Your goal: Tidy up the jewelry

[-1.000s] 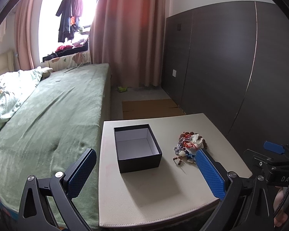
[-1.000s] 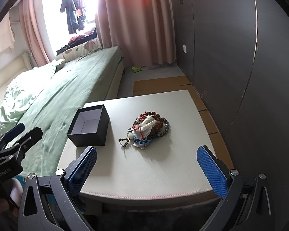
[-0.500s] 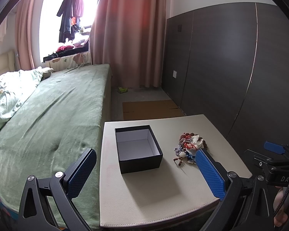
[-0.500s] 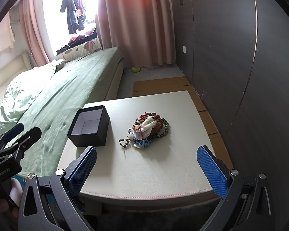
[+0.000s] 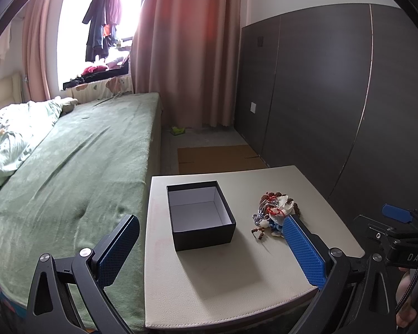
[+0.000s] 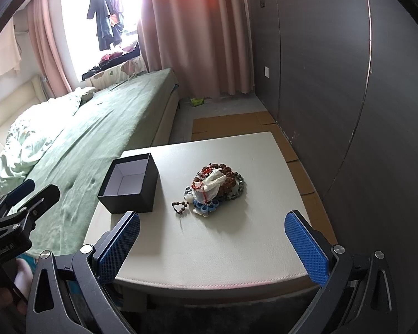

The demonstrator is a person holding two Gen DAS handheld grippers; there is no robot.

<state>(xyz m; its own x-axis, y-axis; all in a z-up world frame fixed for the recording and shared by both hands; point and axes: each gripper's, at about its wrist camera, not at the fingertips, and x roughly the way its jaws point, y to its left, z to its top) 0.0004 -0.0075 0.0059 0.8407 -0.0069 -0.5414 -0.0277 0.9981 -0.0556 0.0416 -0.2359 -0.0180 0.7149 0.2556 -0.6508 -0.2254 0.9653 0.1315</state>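
- The jewelry (image 6: 213,188) is a tangled heap: brown bead strings in a ring, a greenish bead strand at its right edge, a crumpled white cloth pouch tied with red cord on top, and a pale blue flower-shaped piece at the near side.
- A short loop of small brown beads (image 6: 180,207) trails from the heap's near-left edge.
- The heap lies about mid-table (image 6: 237,250), to the right of the box (image 6: 131,186) and apart from it.
- The box is black outside, white inside, lidless and empty, at the table's left side beside the green bed (image 5: 78,172).
- The left gripper (image 5: 209,247) hangs over the table's near edge, jaws spread wide, holding nothing.
- The right gripper (image 6: 211,246) is likewise wide apart and empty, short of the heap.
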